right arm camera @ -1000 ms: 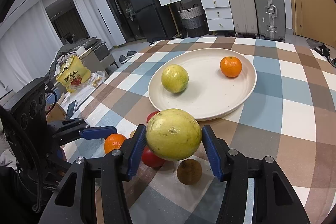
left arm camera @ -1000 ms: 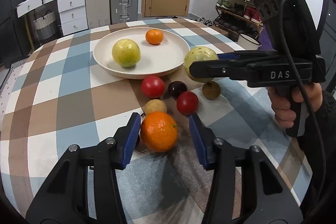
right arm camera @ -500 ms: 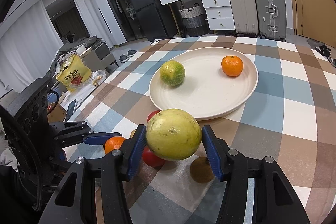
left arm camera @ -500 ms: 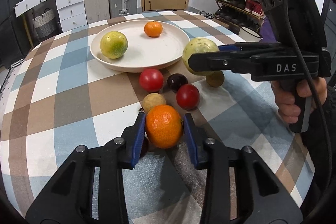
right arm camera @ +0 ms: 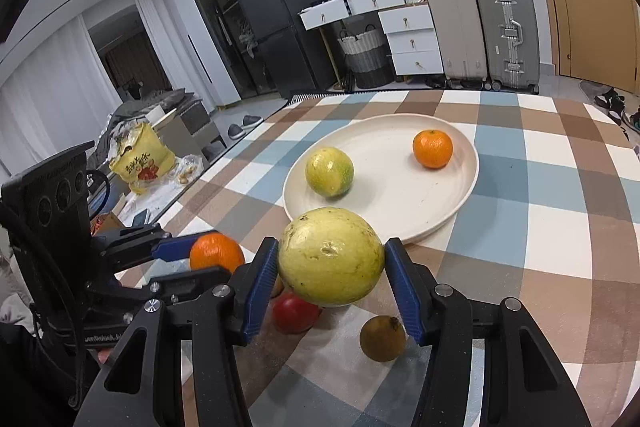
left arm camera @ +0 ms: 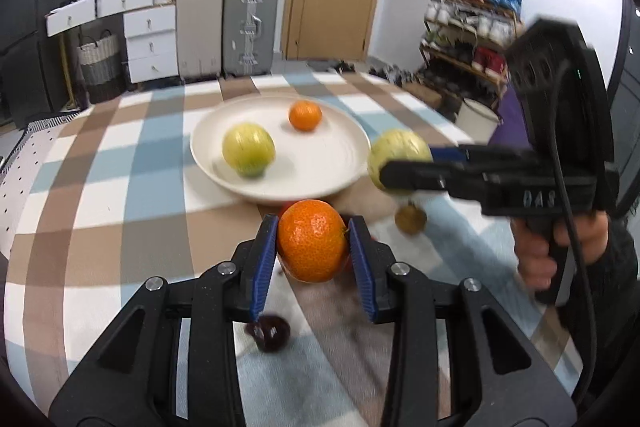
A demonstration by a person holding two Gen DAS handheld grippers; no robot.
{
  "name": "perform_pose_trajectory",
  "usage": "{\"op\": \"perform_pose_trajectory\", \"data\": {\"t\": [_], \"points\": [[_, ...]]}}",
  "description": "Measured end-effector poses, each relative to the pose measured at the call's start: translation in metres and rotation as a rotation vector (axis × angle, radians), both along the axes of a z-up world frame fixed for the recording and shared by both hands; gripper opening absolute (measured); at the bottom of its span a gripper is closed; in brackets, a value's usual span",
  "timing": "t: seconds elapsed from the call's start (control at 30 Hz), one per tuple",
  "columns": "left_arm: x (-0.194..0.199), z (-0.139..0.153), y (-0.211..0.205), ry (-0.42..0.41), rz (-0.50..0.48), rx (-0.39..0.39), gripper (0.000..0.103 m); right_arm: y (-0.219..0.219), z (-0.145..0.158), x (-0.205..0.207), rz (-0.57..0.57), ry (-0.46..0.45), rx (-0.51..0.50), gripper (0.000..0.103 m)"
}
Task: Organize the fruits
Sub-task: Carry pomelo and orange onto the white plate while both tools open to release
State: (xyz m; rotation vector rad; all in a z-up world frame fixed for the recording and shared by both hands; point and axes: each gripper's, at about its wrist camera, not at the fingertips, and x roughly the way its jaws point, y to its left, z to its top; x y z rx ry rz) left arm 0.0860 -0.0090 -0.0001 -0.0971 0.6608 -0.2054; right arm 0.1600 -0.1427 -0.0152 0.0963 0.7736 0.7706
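My left gripper (left arm camera: pixel 313 242) is shut on a large orange (left arm camera: pixel 312 239) and holds it above the checked table, short of the white plate (left arm camera: pixel 340 167). The orange also shows in the right wrist view (right arm camera: pixel 216 251). My right gripper (right arm camera: pixel 331 263) is shut on a yellow-green round fruit (right arm camera: pixel 330 256), raised just before the plate's (right arm camera: pixel 460 203) near rim. It also shows in the left wrist view (left arm camera: pixel 398 153). On the plate lie a yellow-green fruit (right arm camera: pixel 329 171) and a small orange (right arm camera: pixel 433 148).
On the table below the grippers lie a red fruit (right arm camera: pixel 294 313), a brown fruit (right arm camera: pixel 382 338) and a dark purple fruit (left arm camera: pixel 270 333). Suitcases (right arm camera: pixel 506 27), drawers (right arm camera: pixel 404 39) and a shoe rack (left arm camera: pixel 468 27) stand beyond the table.
My left gripper has shut on the large orange and lifted it off the table toward the plate. My right gripper holds the yellow-green fruit much as before.
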Motion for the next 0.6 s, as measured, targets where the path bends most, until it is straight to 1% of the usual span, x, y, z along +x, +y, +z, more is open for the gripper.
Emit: {"op": "perform_pose_trajectory", "data": {"t": [0.07,0.17,0.37,0.6], "points": [[0.006,0.003,0.004,-0.005,0.017,-0.012,0.033,-0.002,0.001,0.001,-0.013,-0.005,0.005,0.055],[0.016,0.006,0.006,-0.008,0.048,0.008,0.033,-0.005,0.003,0.001,-0.032,-0.012,0.012,0.055],[0.037,0.011,0.013,-0.025,0.086,0.015,0.033,-0.009,0.008,0.002,-0.059,-0.028,0.029,0.055],[0.063,0.001,0.019,0.001,0.099,0.013,0.033,-0.014,0.01,0.007,-0.086,-0.033,0.055,0.055]]}}
